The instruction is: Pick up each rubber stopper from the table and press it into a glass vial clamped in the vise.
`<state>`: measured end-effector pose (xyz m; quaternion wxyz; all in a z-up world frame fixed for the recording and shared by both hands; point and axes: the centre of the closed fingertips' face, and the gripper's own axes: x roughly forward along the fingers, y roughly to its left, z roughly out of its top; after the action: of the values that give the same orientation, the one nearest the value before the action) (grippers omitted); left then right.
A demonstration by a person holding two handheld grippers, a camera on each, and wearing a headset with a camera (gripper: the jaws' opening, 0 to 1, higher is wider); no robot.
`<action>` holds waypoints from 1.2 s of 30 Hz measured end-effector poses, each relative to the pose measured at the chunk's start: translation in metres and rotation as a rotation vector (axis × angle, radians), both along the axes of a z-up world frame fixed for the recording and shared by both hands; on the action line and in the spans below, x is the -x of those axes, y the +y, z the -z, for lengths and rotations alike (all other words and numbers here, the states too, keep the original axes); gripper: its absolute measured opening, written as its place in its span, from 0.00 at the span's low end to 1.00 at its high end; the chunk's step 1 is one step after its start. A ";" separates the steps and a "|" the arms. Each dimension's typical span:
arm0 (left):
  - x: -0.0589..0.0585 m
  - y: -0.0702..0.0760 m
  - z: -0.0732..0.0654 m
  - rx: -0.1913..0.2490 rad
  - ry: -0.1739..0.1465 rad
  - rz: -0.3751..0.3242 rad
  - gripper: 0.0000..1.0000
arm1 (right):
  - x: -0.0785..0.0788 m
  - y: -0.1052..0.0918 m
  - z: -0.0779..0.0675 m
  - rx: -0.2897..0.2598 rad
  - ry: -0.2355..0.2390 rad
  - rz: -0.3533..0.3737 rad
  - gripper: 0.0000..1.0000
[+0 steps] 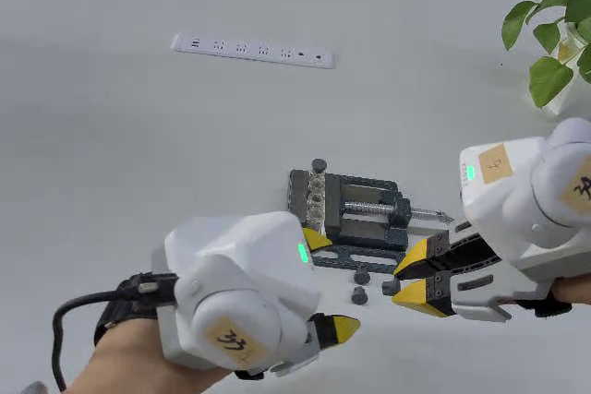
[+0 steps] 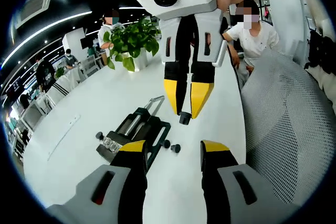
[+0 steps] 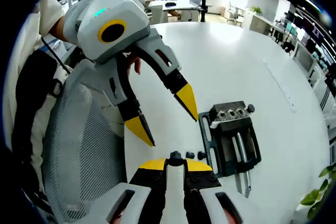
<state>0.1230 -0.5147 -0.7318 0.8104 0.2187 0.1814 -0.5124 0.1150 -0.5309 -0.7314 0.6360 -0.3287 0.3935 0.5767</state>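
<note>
The right gripper [image 3: 175, 163] has its yellow-tipped jaws drawn together on a small dark rubber stopper [image 3: 175, 156], just above the white desk [image 3: 231, 61]. Two more stoppers [image 3: 190, 155] lie right beside it, next to the dark vise [image 3: 231, 142]. A row of glass vials [image 3: 230, 114] sits clamped at the vise's far end, with another stopper [image 3: 251, 108] by its corner. The left gripper [image 3: 175, 131] reaches in from the left, jaws spread wide. A mesh chair [image 3: 79, 145] stands behind it.
</note>
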 end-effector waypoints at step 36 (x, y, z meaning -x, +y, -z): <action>0.012 -0.022 -0.006 0.004 0.033 0.107 0.06 | 0.013 0.007 -0.007 0.099 0.010 -0.161 0.07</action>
<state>0.1111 -0.5371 -0.7258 0.7791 0.2183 0.1817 -0.5589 0.1020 -0.5241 -0.7242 0.5688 -0.3874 0.3968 0.6075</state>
